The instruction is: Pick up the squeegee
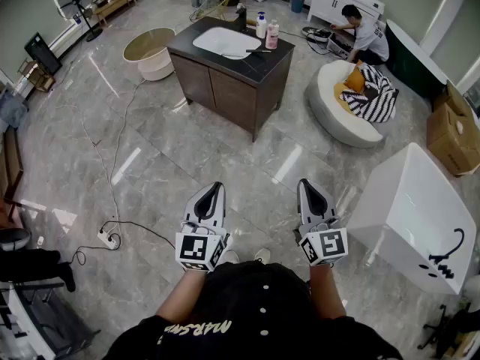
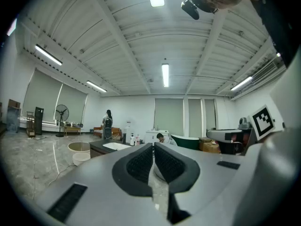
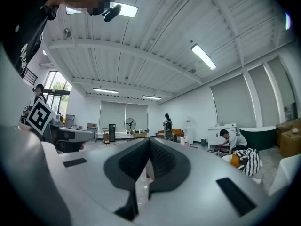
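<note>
Steep downward view over a marble floor (image 1: 150,148). Foreground: the left gripper (image 1: 216,187) and the right gripper (image 1: 304,184) are held side by side and apart, each with its jaws together and nothing between them. Both point toward a dark table (image 1: 259,77) well ahead. The table carries a white basin (image 1: 223,42) and two bottles (image 1: 261,25) near its far edge. Right: a white bathtub (image 1: 412,216), a round white seat (image 1: 334,115) bearing a striped cloth (image 1: 375,96), a crouching person (image 1: 365,36) and a cardboard box (image 1: 452,130). Left: a power strip (image 1: 107,238) with its cable, and a standing fan (image 1: 77,2).
</note>
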`<state>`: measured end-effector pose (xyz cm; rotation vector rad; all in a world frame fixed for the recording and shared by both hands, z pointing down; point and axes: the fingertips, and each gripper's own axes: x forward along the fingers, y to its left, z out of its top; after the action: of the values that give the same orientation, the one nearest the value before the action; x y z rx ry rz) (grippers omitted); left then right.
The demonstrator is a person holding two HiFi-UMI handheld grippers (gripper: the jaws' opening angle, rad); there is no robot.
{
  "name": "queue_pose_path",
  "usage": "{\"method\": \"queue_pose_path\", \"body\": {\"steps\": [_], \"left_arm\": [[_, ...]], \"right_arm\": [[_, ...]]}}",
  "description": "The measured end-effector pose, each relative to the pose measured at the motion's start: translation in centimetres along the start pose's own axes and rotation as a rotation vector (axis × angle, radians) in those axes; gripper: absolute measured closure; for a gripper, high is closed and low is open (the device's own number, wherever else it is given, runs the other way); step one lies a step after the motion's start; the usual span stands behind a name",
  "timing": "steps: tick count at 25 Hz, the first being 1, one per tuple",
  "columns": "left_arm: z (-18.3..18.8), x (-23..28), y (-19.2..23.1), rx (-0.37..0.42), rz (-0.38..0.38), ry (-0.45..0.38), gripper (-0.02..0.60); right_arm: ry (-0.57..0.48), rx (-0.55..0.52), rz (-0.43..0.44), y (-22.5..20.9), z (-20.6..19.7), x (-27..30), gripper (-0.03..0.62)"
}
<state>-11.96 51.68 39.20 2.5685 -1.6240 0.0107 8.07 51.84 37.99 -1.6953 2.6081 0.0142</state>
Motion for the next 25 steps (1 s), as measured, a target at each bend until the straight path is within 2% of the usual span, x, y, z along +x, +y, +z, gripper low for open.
{"method": "queue_pose_path", "body": {"steps": [25], "left_arm": [[-0.3, 1.8, -2.3, 0.017, 0.012, 0.007, 0.560]], "right_arm": [[-0.010, -0.006, 0.019, -2.5, -0.3, -0.3, 0.599]]}}
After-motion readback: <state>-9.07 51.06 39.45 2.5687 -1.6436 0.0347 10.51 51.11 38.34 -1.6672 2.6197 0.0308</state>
